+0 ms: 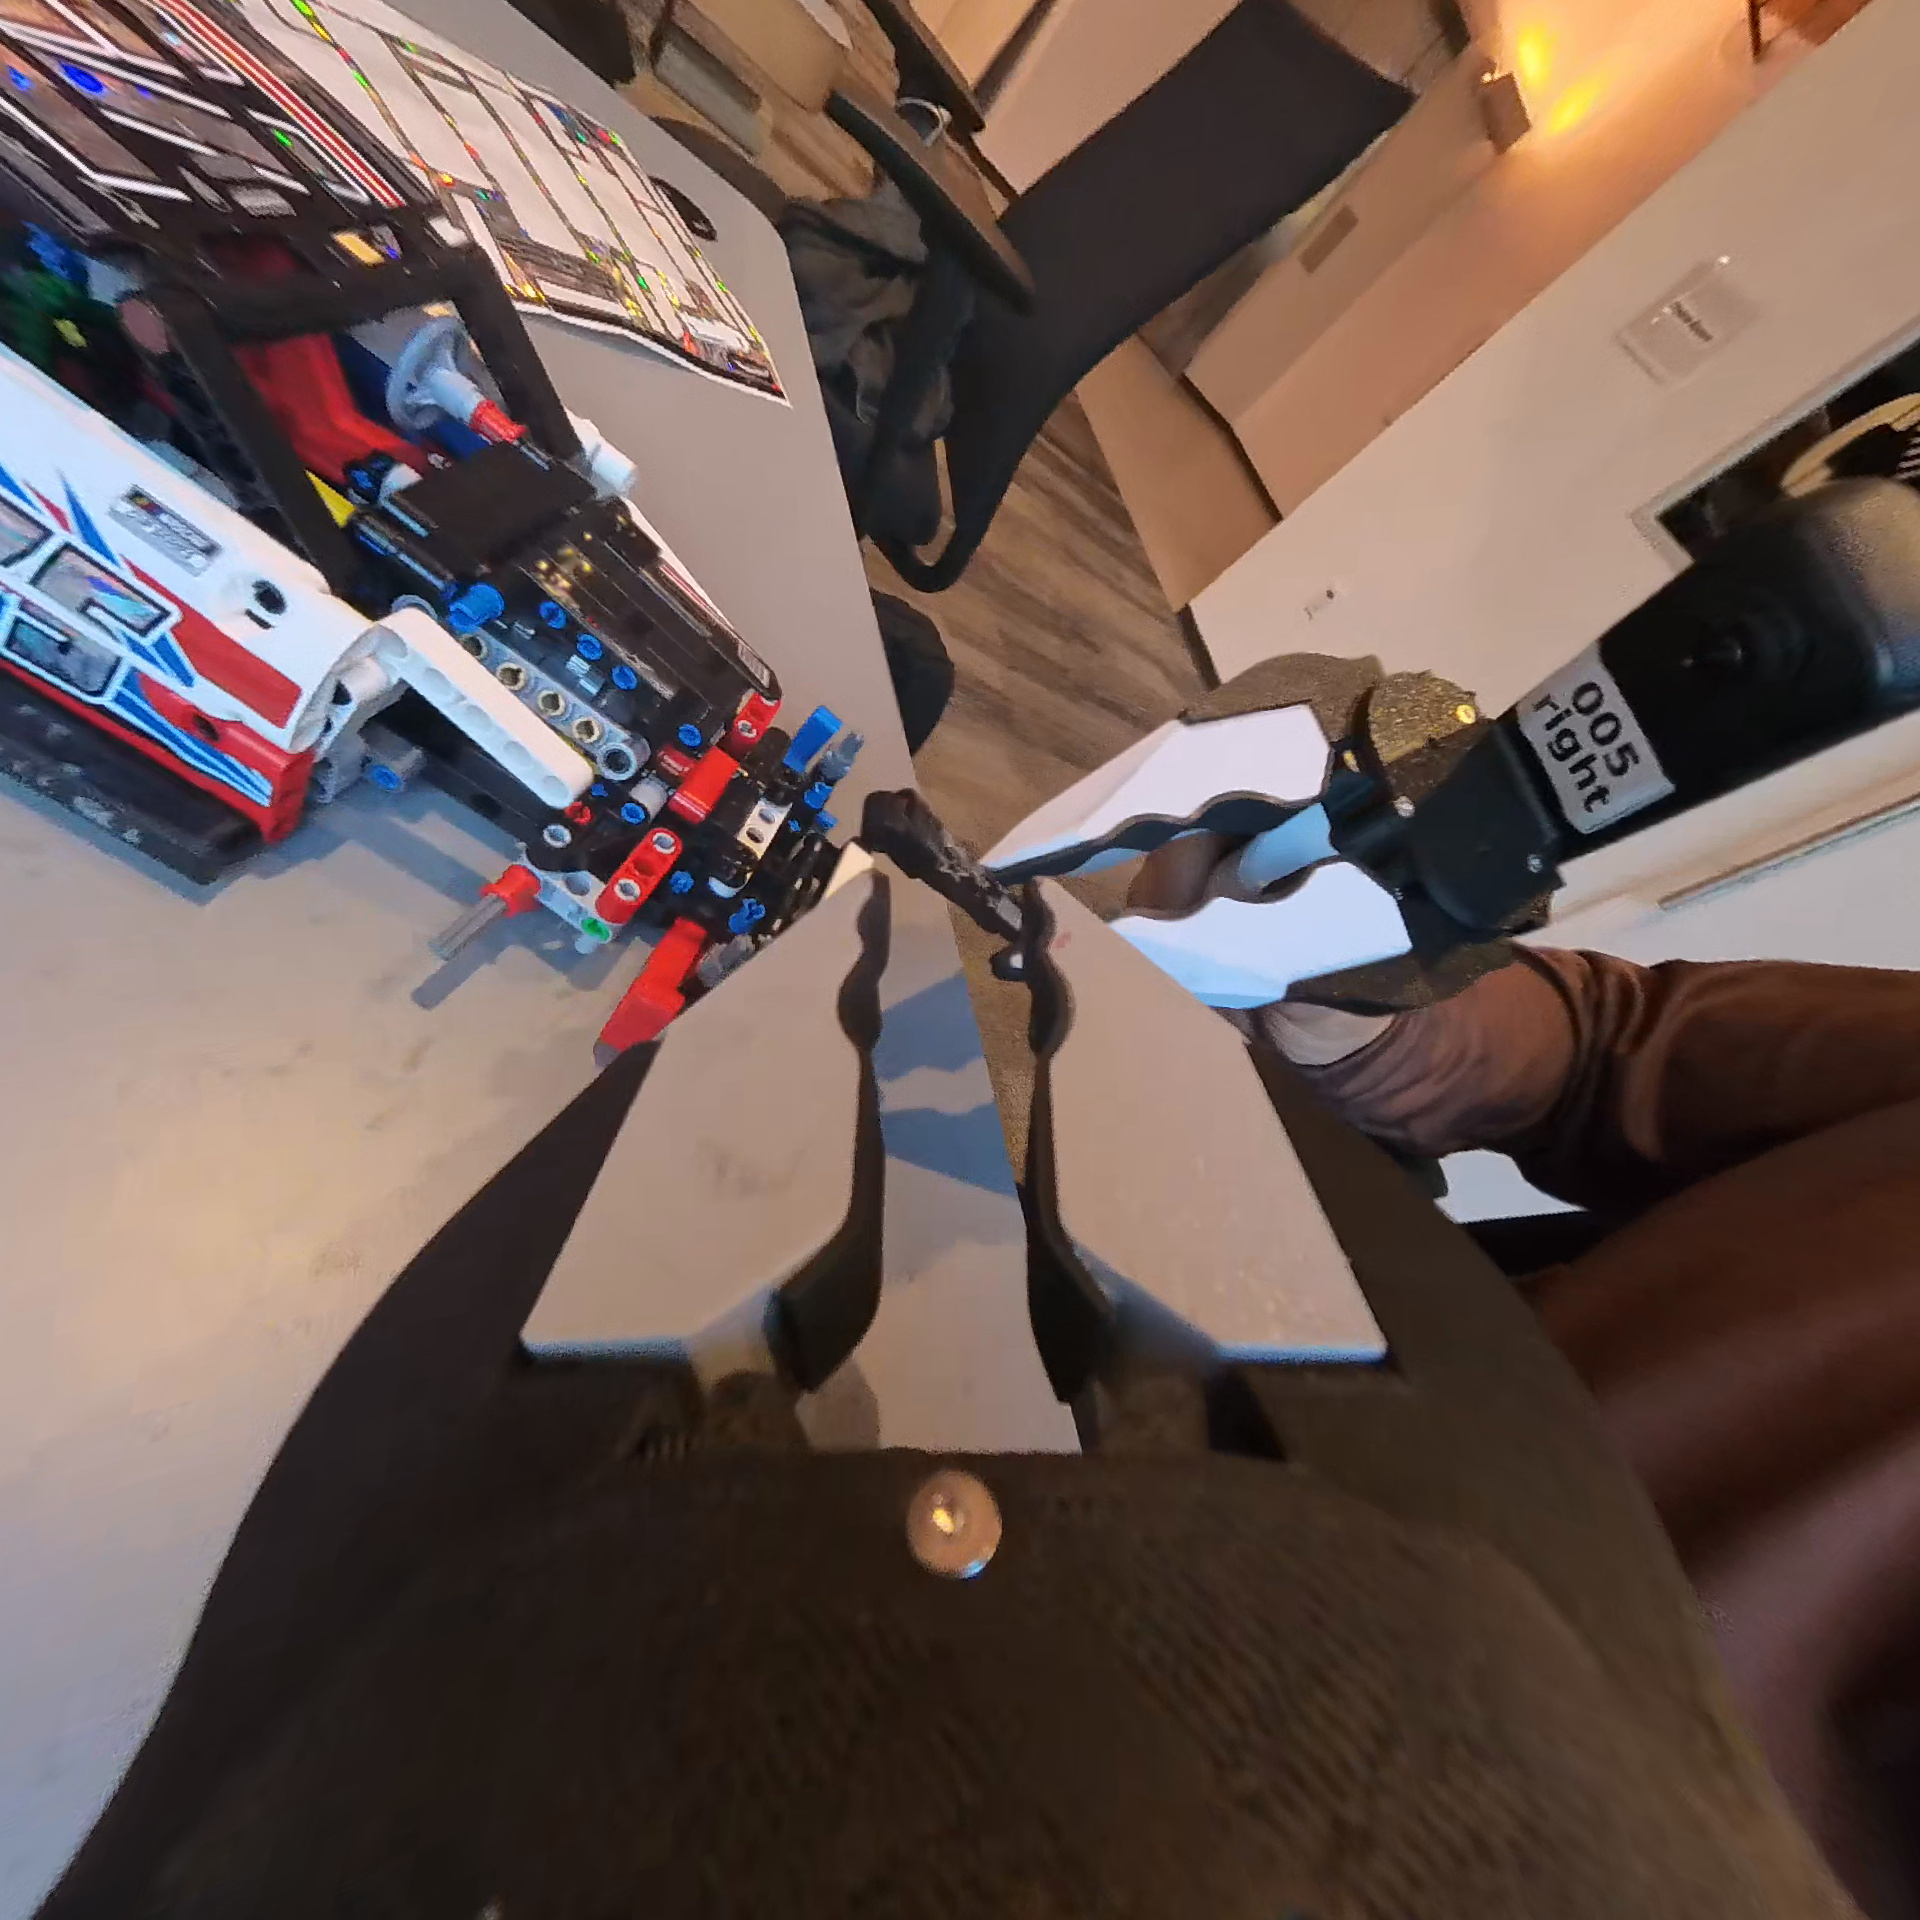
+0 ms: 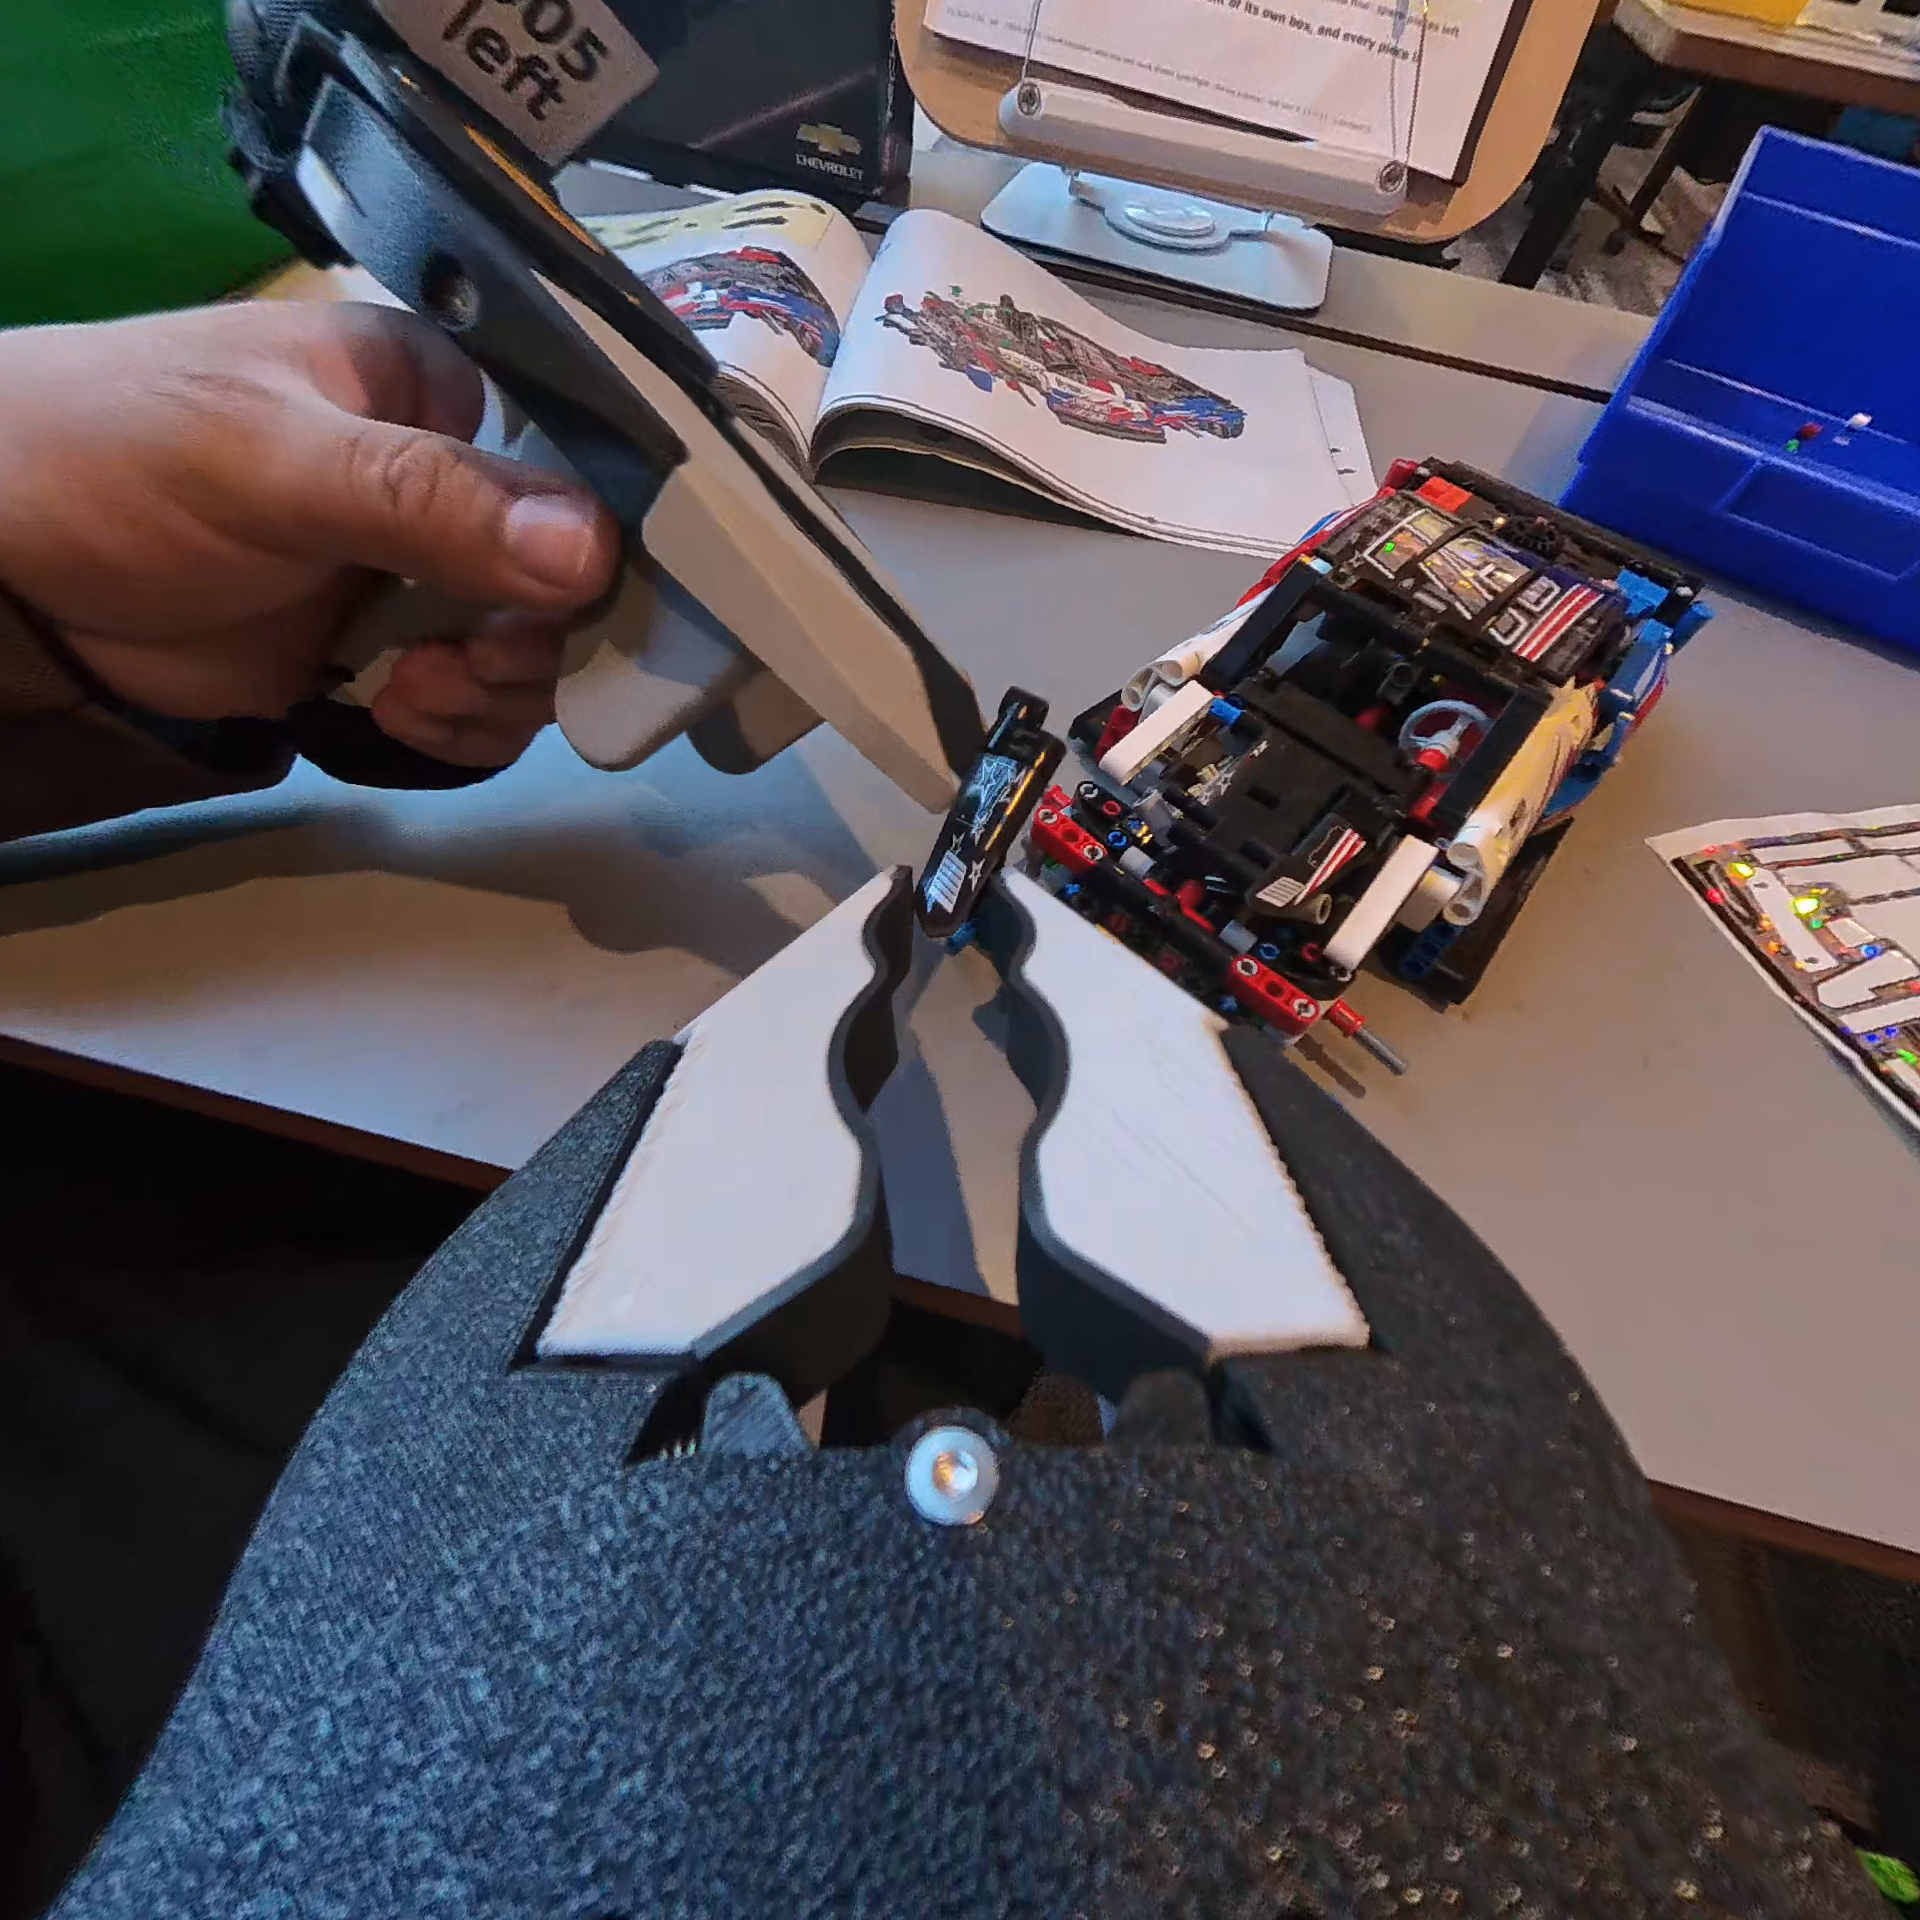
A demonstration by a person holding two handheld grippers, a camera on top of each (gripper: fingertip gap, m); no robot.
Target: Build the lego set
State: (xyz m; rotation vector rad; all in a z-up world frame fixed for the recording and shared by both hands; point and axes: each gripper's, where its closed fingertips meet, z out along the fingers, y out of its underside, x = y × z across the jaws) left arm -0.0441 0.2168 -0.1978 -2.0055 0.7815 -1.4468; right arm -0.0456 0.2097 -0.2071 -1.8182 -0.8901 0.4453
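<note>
A small black lego panel [image 2: 987, 821] with a star-and-stripe sticker hangs in the air at the table's near edge, just in front of the car's nose. My right gripper [image 2: 956, 883] is shut on its lower end. My left gripper [image 1: 951, 883] is closed on the same panel [image 1: 940, 862], higher up. The left gripper's finger [image 2: 810, 623] comes in from the upper left, held by a hand [image 2: 312, 520]. The right gripper's white fingers [image 1: 1195, 769] come in from the right. The part-built red, white, blue and black lego car [image 2: 1382, 748] stands on the grey table [image 2: 520, 883]; it also shows in the left wrist view [image 1: 416, 623].
An open instruction booklet [image 2: 1039, 384] lies behind the car. A sticker sheet [image 2: 1818, 914] lies at the right, also seen in the left wrist view [image 1: 582, 197]. A blue bin [image 2: 1787, 364] stands at the back right, a paper on a stand [image 2: 1174, 197] at the back. A dark chair [image 1: 1091, 260] stands beyond the table. The tips of both grippers are at nearly the same place.
</note>
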